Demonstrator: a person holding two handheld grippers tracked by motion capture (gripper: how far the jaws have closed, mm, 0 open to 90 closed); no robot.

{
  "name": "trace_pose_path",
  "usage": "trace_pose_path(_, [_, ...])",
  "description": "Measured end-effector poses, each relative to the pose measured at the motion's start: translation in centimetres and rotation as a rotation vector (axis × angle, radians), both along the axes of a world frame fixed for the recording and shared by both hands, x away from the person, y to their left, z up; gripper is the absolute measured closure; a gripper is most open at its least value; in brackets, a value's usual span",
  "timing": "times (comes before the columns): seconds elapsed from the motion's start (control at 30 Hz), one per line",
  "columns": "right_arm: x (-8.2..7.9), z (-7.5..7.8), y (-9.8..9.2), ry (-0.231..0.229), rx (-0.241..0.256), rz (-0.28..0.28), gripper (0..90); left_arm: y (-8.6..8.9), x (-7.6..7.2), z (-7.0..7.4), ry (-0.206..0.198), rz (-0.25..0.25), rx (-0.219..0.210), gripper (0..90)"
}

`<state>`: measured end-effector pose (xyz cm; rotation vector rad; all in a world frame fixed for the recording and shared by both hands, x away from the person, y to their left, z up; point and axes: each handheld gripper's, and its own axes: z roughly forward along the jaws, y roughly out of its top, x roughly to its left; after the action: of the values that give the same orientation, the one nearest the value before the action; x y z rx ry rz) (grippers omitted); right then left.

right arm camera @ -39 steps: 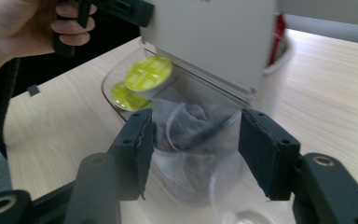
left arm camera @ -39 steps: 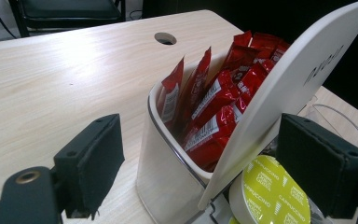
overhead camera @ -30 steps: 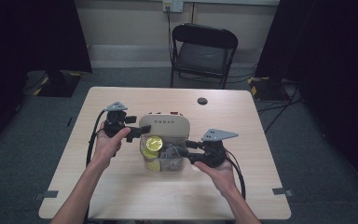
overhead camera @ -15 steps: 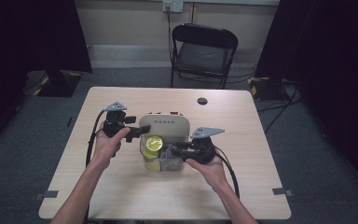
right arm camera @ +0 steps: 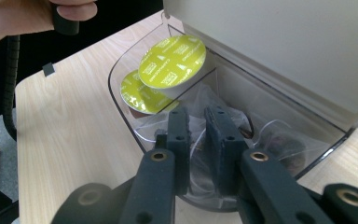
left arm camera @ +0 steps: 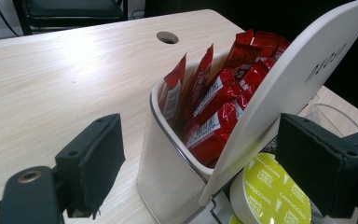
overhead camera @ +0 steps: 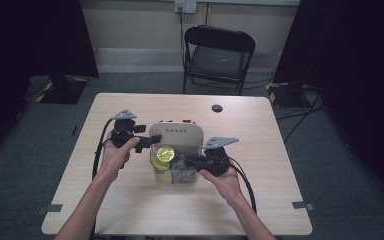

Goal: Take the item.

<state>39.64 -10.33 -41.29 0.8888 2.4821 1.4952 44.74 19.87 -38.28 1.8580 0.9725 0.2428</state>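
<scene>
The right claw (right arm camera: 196,135) reaches into the clear front bin (right arm camera: 121,100) of a cream organizer box (overhead camera: 176,134) near the middle of the desk (overhead camera: 130,205); its jaws stand close together with only a narrow gap, pinching a clear crinkled wrapper (right arm camera: 196,158) that lies among other clear-wrapped pieces in the bin's near half. Whether the wrapper is truly clamped cannot be told for certain, but the pads press it from both sides. Beyond the jaws, past a clear divider, two capsules with lime-green foil lids (right arm camera: 172,60) printed "cappuccino" sit in the bin's far half, one leaning on the divider above the other, their lids tilted up and toward the right claw's camera. The left claw (overhead camera: 147,141) is at the box's left side, jaws wide apart with one on each side of the cream front panel (left arm camera: 289,88); neither pad visibly touches it. That panel slants, its long edge running across the box from left to right. Behind it, in the left gripper view, a rear compartment (left arm camera: 161,154) holds red stick sachets (left arm camera: 214,107) standing on end, long axes nearly upright and leaning slightly toward the desk's far edge. A round cable hole (overhead camera: 217,108) lies in the desk toward its far edge, well apart from the box.
</scene>
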Motion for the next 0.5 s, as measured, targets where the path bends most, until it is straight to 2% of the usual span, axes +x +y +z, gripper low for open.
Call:
trace_pose_path(0.23, [0.09, -0.18, -0.14, 0.005, -0.008, -0.019, 76.5, 0.02, -0.02, 0.00, 0.000, 0.001, 0.002, 15.4])
trace_pose_path(0.5, [0.22, -0.45, -0.05, 0.019, -0.018, -0.014, 83.6, 0.00, -0.02, -0.01, 0.000, 0.002, 0.003, 15.4])
